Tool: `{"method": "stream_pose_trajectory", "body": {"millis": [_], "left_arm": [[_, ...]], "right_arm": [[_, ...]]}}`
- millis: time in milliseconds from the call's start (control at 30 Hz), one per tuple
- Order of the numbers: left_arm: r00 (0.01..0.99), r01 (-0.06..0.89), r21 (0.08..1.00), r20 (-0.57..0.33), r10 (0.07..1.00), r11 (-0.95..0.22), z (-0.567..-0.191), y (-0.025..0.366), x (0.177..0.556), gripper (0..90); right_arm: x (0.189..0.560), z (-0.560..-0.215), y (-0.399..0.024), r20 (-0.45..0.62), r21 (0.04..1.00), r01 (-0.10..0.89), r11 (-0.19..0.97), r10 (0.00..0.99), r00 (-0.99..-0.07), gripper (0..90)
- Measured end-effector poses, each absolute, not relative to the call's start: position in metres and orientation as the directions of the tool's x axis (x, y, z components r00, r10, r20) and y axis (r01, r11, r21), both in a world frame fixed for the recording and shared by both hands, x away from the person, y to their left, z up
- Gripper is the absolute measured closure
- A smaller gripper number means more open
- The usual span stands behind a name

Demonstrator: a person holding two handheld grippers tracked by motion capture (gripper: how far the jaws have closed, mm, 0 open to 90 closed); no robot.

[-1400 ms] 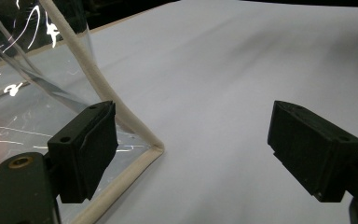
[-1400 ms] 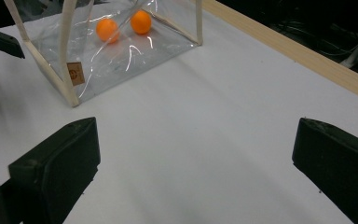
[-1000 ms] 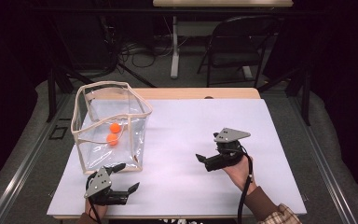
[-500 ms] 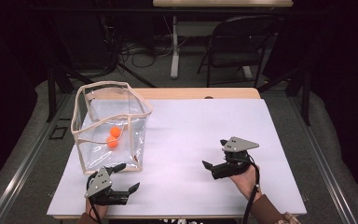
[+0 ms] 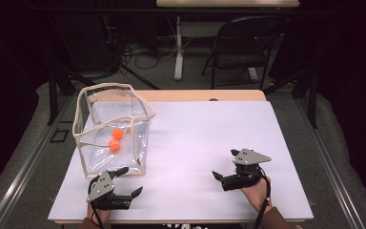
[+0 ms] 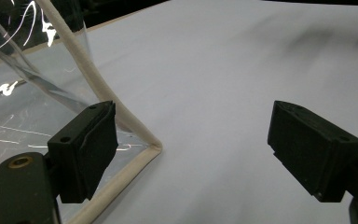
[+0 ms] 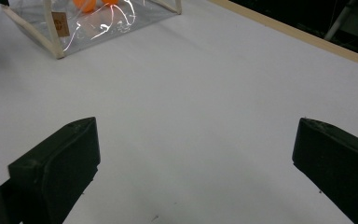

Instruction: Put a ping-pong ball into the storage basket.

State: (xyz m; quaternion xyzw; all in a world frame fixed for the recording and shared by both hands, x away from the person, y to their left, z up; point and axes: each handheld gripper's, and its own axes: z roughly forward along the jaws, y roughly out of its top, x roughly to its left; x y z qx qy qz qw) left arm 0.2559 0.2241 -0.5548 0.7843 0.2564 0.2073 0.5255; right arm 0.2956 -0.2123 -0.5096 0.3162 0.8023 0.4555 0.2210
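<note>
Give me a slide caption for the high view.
Two open claws, left and right, rest near a clear bag holding two orange balls.

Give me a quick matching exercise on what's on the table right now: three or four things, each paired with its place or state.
1. orange balls
2. left gripper
3. right gripper
4. clear bag

a. open, over bare white table at the right
b. standing open-topped on the table's left
c. inside the bag
d. open, beside the bag's near corner

Pairs: 1-c, 2-d, 3-a, 4-b
</note>
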Motion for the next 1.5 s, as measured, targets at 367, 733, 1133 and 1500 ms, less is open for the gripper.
{"method": "stream_pose_trajectory", "body": {"millis": [367, 733, 1133, 1500], "left_arm": [[0.786, 0.185, 0.929, 0.056, 0.616, -0.321, -0.555, 0.224, 0.256, 15.9], [0.786, 0.187, 0.928, 0.056, 0.616, -0.323, -0.555, 0.224, 0.256, 15.9], [0.787, 0.187, 0.926, 0.058, 0.614, -0.327, -0.555, 0.224, 0.256, 15.9], [0.789, 0.191, 0.924, 0.056, 0.612, -0.331, -0.556, 0.223, 0.256, 15.9]], "right_arm": [[0.283, -0.527, -0.222, -0.071, 0.873, 0.306, 0.380, 0.719, -0.692, 0.0], [0.275, -0.536, -0.227, -0.080, 0.878, 0.297, 0.376, 0.726, -0.683, 0.0], [0.263, -0.544, -0.231, -0.100, 0.875, 0.285, 0.392, 0.722, -0.685, 0.0], [0.256, -0.547, -0.237, -0.136, 0.879, 0.265, 0.395, 0.742, -0.657, 0.2]]}}
